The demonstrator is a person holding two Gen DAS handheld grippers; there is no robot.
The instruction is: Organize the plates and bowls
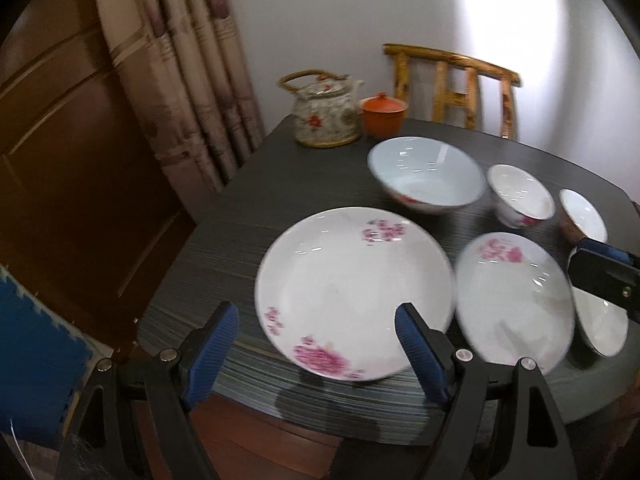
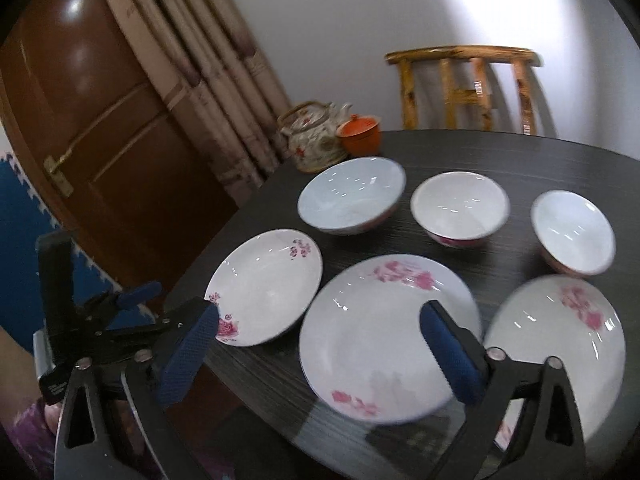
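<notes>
While both jaws stand wide apart with nothing between them, the left gripper [image 1: 316, 344] hangs over the left plate [image 1: 354, 292] and the right gripper [image 2: 320, 344] over the middle plate [image 2: 384, 336], three bowls [image 2: 352, 196] lined behind on the dark table [image 2: 520, 152].

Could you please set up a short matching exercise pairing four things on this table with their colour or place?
Things:
1. teapot
2. lidded cup
3. largest bowl
4. chair

Descriptions:
A. plain orange
B. pale inside, in the bowl row, nearest the teapot
C. yellowish wood, behind the table's far edge
D. floral pattern, hoop handle, at the far corner by the curtain

Pairs: 1-D, 2-A, 3-B, 4-C
</notes>
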